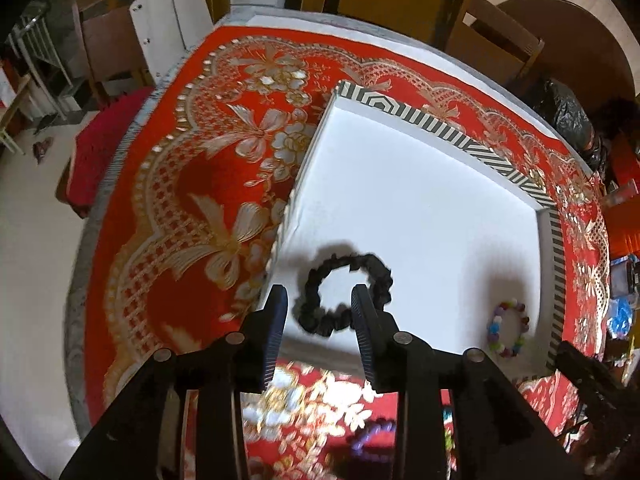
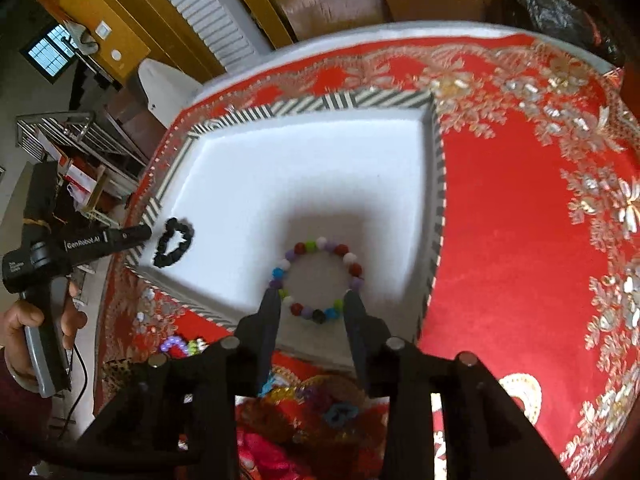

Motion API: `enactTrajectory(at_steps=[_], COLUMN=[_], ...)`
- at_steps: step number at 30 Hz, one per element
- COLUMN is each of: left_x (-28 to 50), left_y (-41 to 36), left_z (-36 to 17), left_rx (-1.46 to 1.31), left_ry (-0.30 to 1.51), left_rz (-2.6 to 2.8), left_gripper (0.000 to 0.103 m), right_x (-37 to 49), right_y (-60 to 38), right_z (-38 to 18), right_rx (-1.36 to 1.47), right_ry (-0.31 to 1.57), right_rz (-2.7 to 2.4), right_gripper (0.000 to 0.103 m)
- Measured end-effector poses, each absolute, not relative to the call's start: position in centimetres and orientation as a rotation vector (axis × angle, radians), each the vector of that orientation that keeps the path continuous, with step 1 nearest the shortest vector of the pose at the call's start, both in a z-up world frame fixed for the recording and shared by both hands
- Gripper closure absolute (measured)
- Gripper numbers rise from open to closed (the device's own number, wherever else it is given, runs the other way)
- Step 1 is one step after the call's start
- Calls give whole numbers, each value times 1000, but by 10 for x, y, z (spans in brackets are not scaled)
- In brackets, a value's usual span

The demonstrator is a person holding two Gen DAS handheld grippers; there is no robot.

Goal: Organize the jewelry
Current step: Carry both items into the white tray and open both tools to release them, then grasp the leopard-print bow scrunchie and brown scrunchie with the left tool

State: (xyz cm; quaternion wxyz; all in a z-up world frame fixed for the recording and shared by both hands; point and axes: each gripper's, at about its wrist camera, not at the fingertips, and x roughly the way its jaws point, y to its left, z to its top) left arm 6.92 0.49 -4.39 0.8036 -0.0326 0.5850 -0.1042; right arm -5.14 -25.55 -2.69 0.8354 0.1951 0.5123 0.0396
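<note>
Left gripper (image 1: 320,308) fingers are spreading over the black scrunchie (image 1: 344,294); right gripper (image 2: 310,300) fingers are spreading, flanking the beaded bracelet (image 2: 318,280) lying inside the tray (image 2: 280,108).

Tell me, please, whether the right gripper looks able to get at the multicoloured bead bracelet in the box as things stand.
Probably yes. The right gripper is open, directly above the bead bracelet, which lies flat on the white box floor. Nothing lies between them, and the black scrunchie sits well aside.

Tray (image 1: 500,152): white interior, black-and-white striped rim. Scrunchie (image 1: 344,294): black. Beaded bracelet (image 2: 320,280): red, purple, white, green, blue and black beads. Surface cloth (image 1: 180,184): red with gold-and-silver floral pattern.
</note>
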Motion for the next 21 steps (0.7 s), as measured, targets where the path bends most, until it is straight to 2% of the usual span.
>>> enactTrajectory(at_steps=[3, 7, 21], left_x=[55, 32, -53], left_y=[8, 11, 19], left_z=[-32, -15, 22], left_rx=[-49, -17, -19], left_ry=[1229, 1183, 1096], left_rz=[-195, -169, -146], left_gripper=[83, 83, 83], right_x=[-65, -84, -147], right_y=[-252, -247, -233], right_z=[-7, 16, 56], right_rx=[386, 356, 283], right_ry=[1045, 985, 898], right_rz=[84, 70, 107], right_gripper=[68, 57, 55])
